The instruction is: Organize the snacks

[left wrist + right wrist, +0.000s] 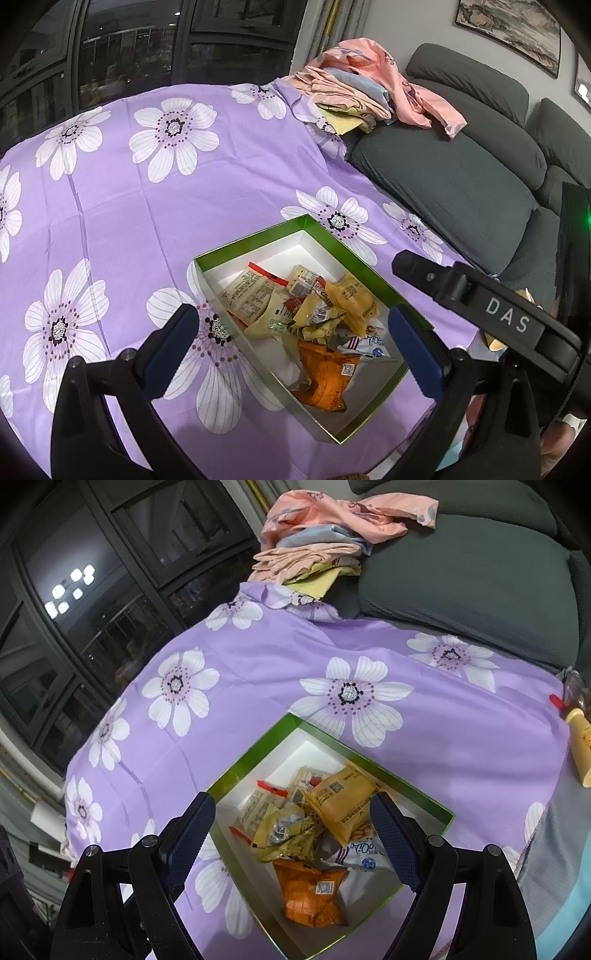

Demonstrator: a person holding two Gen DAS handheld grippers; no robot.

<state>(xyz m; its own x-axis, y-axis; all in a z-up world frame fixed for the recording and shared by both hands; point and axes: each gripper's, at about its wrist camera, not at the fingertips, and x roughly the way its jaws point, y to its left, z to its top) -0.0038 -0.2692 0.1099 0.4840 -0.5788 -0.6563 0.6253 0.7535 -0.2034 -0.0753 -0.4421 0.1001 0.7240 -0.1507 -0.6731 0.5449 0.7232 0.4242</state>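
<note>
A green-rimmed white box (255, 240) sits on a purple flowered cloth and holds several snack packets: yellow ones (255, 299), an orange one (325, 373) and a white-blue one (364, 345). My left gripper (291, 339) is open and empty, hovering above the box. The other gripper's arm, marked DAS (506, 315), shows at the right. In the right wrist view the same box (255, 760) lies below my right gripper (291, 834), which is open and empty, with yellow (340, 797), orange (310, 897) and white-blue (364, 856) packets between its fingers.
The purple cloth (129, 221) covers the table. A grey sofa (461, 177) stands behind with a pile of pink and yellow fabrics (365, 96). A yellow bottle (581, 753) and a red-tagged item lie off the table's right edge. Dark windows are at the far left.
</note>
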